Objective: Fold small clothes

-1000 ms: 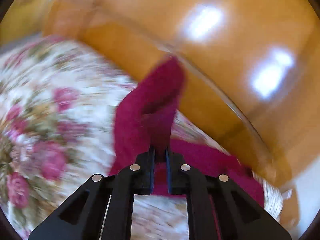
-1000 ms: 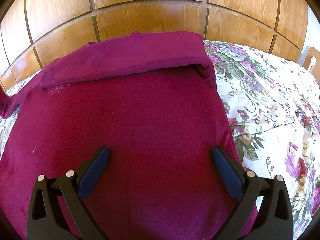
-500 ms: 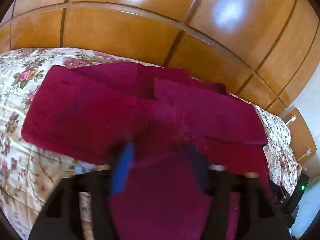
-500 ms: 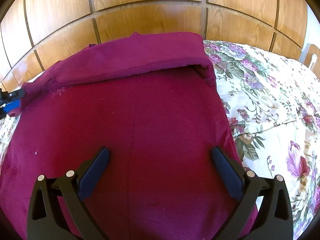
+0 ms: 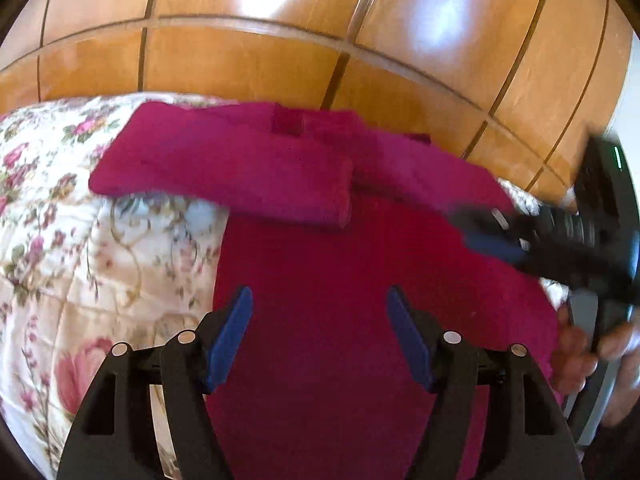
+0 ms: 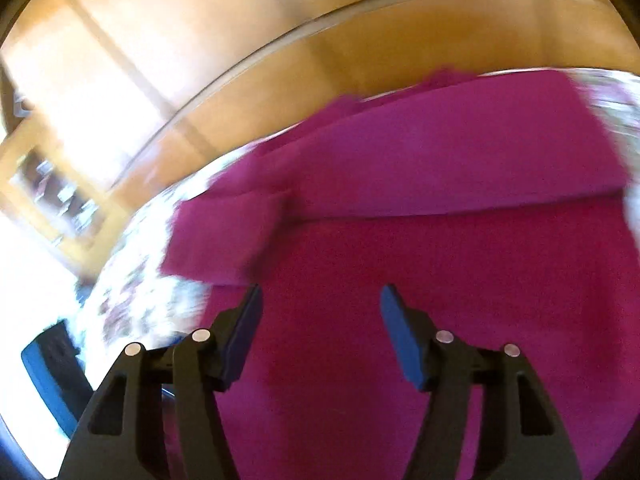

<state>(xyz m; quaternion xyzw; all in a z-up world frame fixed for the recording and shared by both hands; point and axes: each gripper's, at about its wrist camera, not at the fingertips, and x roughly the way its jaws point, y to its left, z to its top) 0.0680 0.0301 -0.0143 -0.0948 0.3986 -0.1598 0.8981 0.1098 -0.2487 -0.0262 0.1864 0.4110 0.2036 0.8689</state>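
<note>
**Sleeve released across the garment; both grippers over the body panel**

Released since a second ago: the sleeve, then pinched upright in the shut left gripper (image 5: 320,300), now laid flat across the upper part of the maroon garment (image 5: 320,280). Swung leftward in the same interval: the right-wrist view, formerly square to the headboard (image 5: 280,60), now blurred and tilted toward the garment's left side.

Left gripper: jaws parted fairly wide, nothing between the blue pads (image 5: 232,332), only flat cloth lying beyond them. Emptied, judging by the layout, because the left sleeve (image 5: 224,168) sits where the fold wants it, crossing inward over the chest.

Right gripper (image 6: 320,300): jaws closing from full width, no cloth between the pads, maroon fabric beneath and beyond. Seen also from the left-wrist view at the right edge (image 5: 492,232), blurred, held by a hand (image 5: 592,344), reaching in over the garment's right side.

Garment: spread on the floral bedspread (image 5: 80,260), collar end toward the headboard, right sleeve (image 6: 460,152) folded across the top, left sleeve overlapping beside it, lower body panel flat and unfolded.

Probable reason for both grippers standing low over the body panel: sleeves done, hem or side edge next to be taken for the lengthwise fold. Exact target edge impossible to tell under motion blur
</note>
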